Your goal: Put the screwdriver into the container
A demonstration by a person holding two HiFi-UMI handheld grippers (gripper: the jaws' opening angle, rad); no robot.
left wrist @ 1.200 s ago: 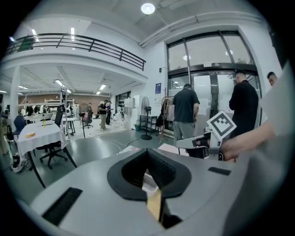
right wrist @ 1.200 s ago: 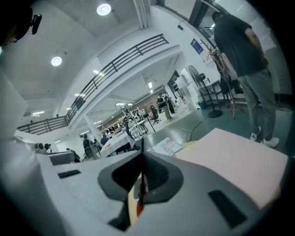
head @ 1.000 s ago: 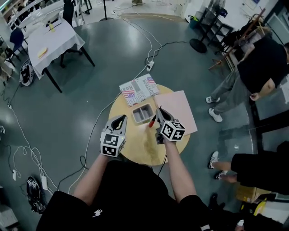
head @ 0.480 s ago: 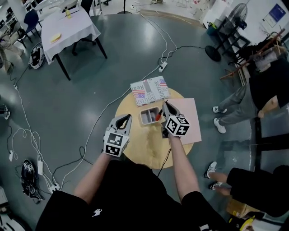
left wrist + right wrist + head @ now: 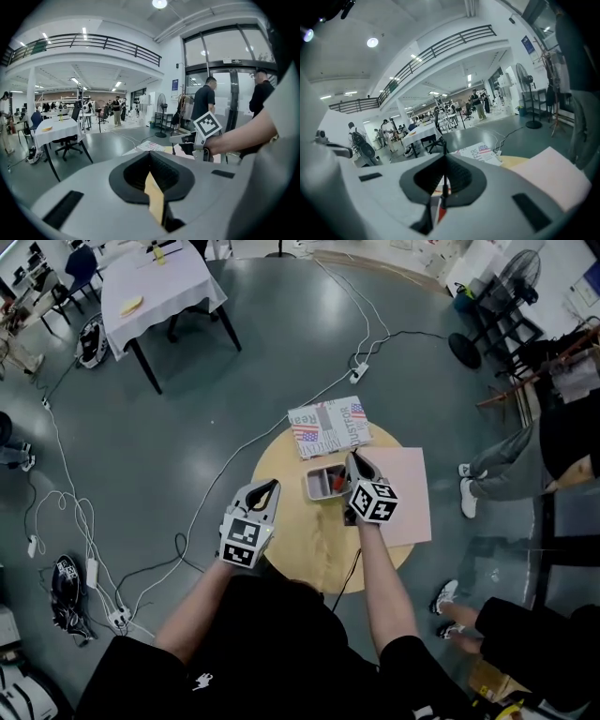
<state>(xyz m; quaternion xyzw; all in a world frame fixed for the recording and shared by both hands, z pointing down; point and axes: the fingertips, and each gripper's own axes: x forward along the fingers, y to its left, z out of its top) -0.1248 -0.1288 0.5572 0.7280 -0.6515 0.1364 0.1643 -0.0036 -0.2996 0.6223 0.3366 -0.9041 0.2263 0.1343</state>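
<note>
A round wooden table [image 5: 300, 540] carries a small grey container [image 5: 319, 487]. My right gripper [image 5: 353, 461] is shut on the thin black shaft of a screwdriver [image 5: 338, 484]. Its red handle hangs down over the container's right half. In the right gripper view the screwdriver [image 5: 441, 212] shaft runs up between the closed jaws of the right gripper [image 5: 444, 182], red handle below. My left gripper [image 5: 269, 487] hovers over the table's left edge, shut and holding nothing. In its own view the left gripper [image 5: 153, 174] shows only a tan sliver of table through the slit.
A flag-printed magazine [image 5: 330, 426] lies behind the container and a pink sheet [image 5: 405, 502] lies under my right hand. White cables [image 5: 234, 460] cross the grey floor. A cloth-covered table [image 5: 159, 282] stands far left. People [image 5: 562, 456] stand at the right.
My right gripper has carried the screwdriver leftward from beside the container until its red handle is over it. The left gripper has stayed put; the head view has shifted.
</note>
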